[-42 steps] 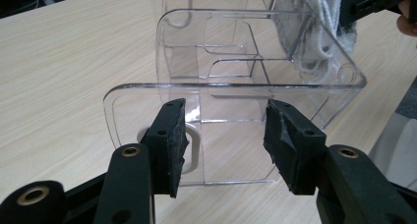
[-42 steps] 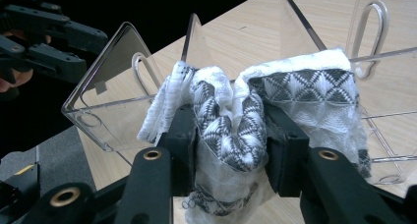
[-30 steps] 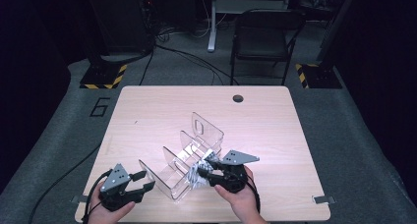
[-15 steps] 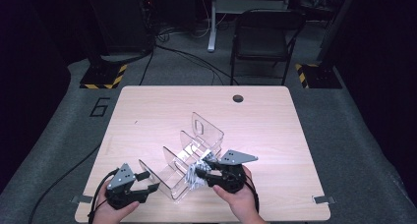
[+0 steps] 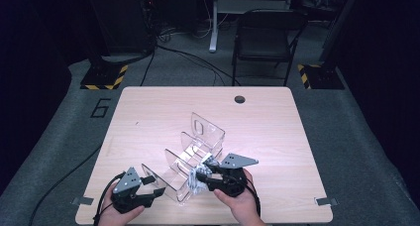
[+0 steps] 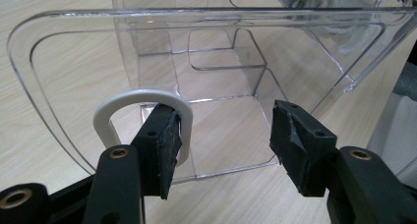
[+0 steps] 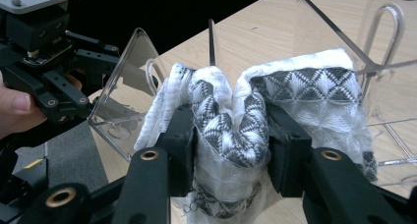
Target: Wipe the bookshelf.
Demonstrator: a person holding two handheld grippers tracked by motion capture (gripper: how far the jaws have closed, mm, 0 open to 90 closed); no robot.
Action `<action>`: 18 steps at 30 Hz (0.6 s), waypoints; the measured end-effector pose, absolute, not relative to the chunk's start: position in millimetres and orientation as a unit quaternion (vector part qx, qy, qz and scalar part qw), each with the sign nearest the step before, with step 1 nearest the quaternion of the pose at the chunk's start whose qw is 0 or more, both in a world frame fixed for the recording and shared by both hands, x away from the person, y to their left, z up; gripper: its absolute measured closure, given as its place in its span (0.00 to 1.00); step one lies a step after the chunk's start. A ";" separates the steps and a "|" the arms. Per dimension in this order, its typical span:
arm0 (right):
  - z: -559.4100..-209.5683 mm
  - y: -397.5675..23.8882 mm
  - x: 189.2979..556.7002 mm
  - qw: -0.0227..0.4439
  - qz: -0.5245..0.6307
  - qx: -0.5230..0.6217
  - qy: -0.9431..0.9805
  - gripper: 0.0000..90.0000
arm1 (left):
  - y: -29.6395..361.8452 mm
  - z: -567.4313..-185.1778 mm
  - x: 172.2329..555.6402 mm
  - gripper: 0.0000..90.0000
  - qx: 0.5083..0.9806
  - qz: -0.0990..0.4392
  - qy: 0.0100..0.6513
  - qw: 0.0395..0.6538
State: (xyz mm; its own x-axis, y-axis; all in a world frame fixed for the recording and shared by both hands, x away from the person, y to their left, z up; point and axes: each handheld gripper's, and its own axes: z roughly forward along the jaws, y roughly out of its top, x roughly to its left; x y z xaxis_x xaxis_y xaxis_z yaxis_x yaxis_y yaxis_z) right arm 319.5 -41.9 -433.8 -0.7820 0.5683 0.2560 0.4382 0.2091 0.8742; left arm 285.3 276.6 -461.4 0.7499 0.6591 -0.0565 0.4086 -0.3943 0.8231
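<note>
A clear acrylic divider rack [image 5: 198,146] with several upright panels lies along the middle of the table. My right gripper [image 5: 203,177] is at the rack's near end, shut on a bunched black-and-white patterned cloth [image 5: 193,185]. In the right gripper view the cloth [image 7: 295,86] bulges out between and above the jaws of the right gripper [image 7: 230,135]. My left gripper [image 5: 154,185] is open at the rack's nearest panel. In the left gripper view that panel [image 6: 64,62] stands just past the open left gripper [image 6: 223,130], and the panel's white-edged arched cutout [image 6: 142,97] is by one jaw.
The wooden table [image 5: 148,112] has a round cable hole [image 5: 239,99] at its far edge. A black chair [image 5: 265,42] stands behind the table on the grey floor. The other hand and the left gripper [image 7: 98,71] show at the left of the right gripper view.
My left gripper has moved right, up to the rack's nearest panel. The right gripper has stayed shut on the cloth at the rack, nearly still.
</note>
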 end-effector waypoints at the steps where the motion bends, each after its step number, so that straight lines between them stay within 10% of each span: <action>1: -434.2 -42.8 319.7 0.060 0.540 0.324 0.775 0.66 | 275.0 -461.7 284.6 0.50 0.822 0.139 0.326 0.446; 18: -436.3 -40.5 303.9 0.045 0.546 0.296 0.782 0.66 | 261.7 -462.1 283.3 0.50 0.832 0.139 0.314 0.436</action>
State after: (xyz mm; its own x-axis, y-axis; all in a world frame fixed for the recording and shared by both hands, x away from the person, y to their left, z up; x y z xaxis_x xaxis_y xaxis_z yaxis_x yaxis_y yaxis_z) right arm 303.9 -40.5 -436.3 -0.8203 0.5132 0.2526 0.4138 0.2275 0.8815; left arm 283.3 261.7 -462.1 0.7647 0.6430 -0.0427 0.4009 -0.4228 0.8127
